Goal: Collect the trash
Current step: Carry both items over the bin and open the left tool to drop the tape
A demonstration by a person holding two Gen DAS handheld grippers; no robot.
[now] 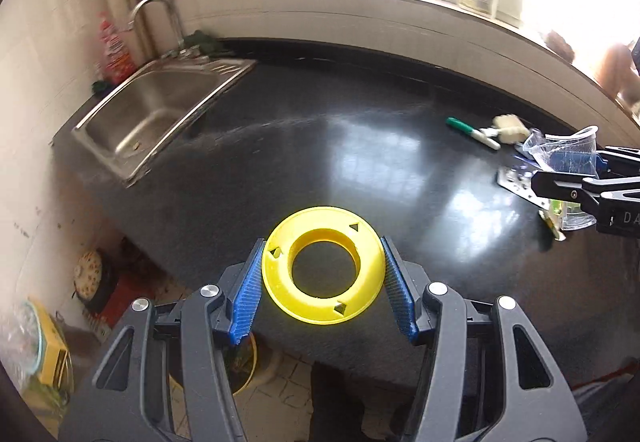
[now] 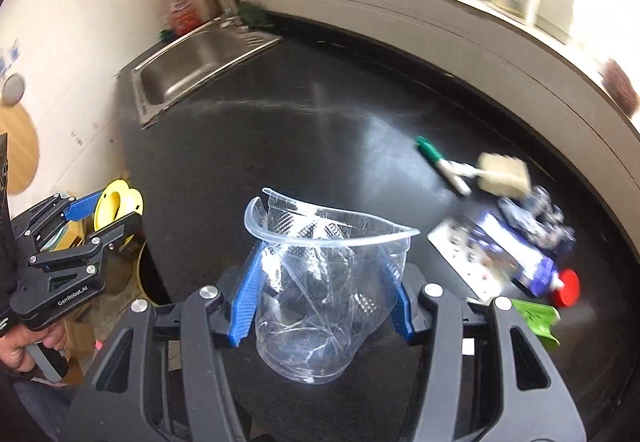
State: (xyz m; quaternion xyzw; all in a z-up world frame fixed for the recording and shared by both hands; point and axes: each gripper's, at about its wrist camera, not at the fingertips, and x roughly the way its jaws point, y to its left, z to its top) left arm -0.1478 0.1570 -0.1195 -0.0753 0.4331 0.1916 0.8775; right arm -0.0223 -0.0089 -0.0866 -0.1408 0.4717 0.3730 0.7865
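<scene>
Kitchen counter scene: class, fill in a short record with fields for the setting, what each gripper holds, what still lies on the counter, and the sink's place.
setting: black countertop below a bright window
left gripper: fingers clamped on a yellow ring
right gripper: fingers clamped on a crumpled clear plastic cup
left on counter: green marker, small brush, blue-and-white packaging, green wrapper
sink: steel, at the counter's far left end

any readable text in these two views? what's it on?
"GenRobot.AI": on the left gripper body, right wrist view.
"DA": cut off at the frame edge, on the right gripper, left wrist view.
Red bottle label and carton print: too blurred to read.
</scene>
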